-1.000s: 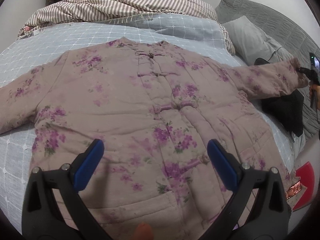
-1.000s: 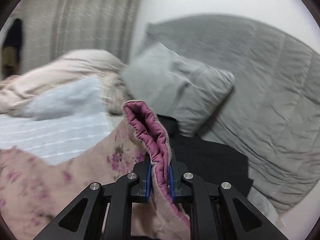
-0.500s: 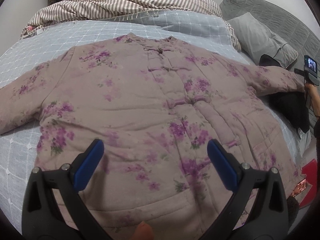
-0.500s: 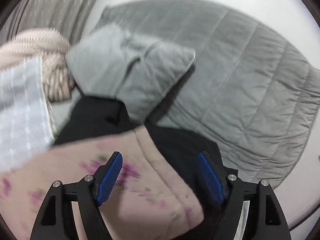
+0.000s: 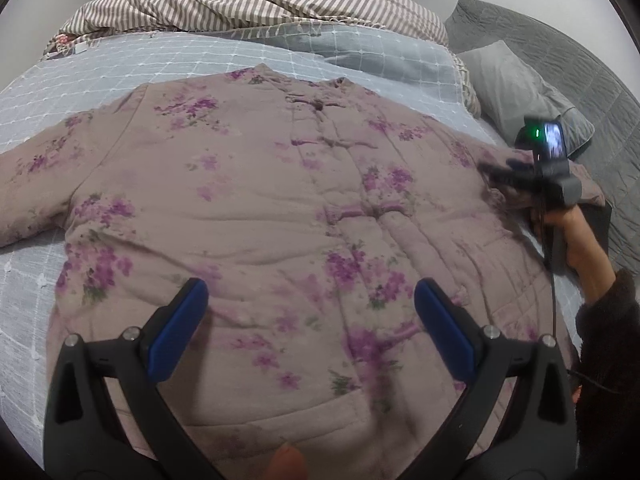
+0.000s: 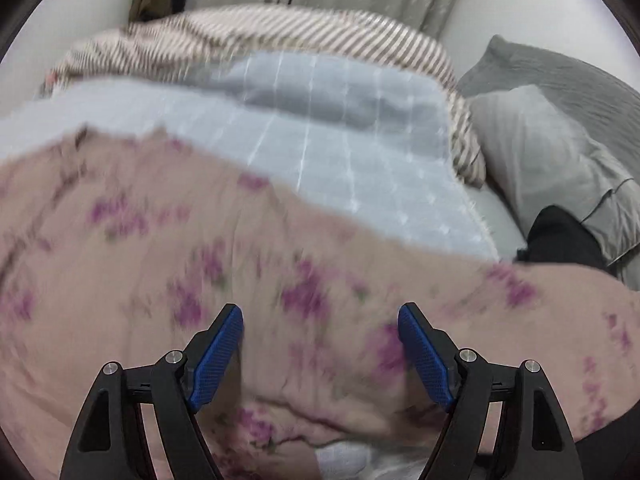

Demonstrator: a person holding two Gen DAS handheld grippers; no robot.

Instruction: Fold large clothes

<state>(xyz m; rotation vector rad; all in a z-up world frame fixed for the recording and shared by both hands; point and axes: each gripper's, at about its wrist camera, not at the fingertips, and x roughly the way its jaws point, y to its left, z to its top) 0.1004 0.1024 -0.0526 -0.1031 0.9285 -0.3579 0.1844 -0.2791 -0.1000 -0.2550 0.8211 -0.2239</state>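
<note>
The left gripper (image 5: 311, 312) hangs with its blue fingers (image 5: 178, 332) spread wide and nothing between them, above the lower front of the jacket (image 5: 280, 208), near the bed's near edge. The right gripper (image 6: 320, 354) also stands wide apart, its fingers (image 6: 218, 356) pressing on nothing. In the left wrist view it sits over the jacket's right shoulder and sleeve, toward the right edge of the bed (image 5: 60, 92), with the person's hand (image 5: 572, 236) and dark sleeve behind it. The right wrist view is blurred, so whether its tips touch the cloth cannot be told.

The jacket lies front up and spread flat across the middle of the bed, buttoned down the centre, collar toward the striped quilt (image 5: 248, 4) at the far edge. One sleeve reaches out to the left edge; the other runs to the right edge, its end over something black beside a grey pillow (image 5: 516, 88).

It looks padded and quilted, so it is probably soft but thick and fairly weighty. It should bend in rounded rolls, not sharp creases, and may spring back open after a fold. The cloth looks matt and not slippery. A thin pinch of the top layer would likely lift only that layer. Better holds seem to be the cuff, the shoulder seam or the hem corners, where fingers can take the full thickness. Both grippers working together would suit its width.
</note>
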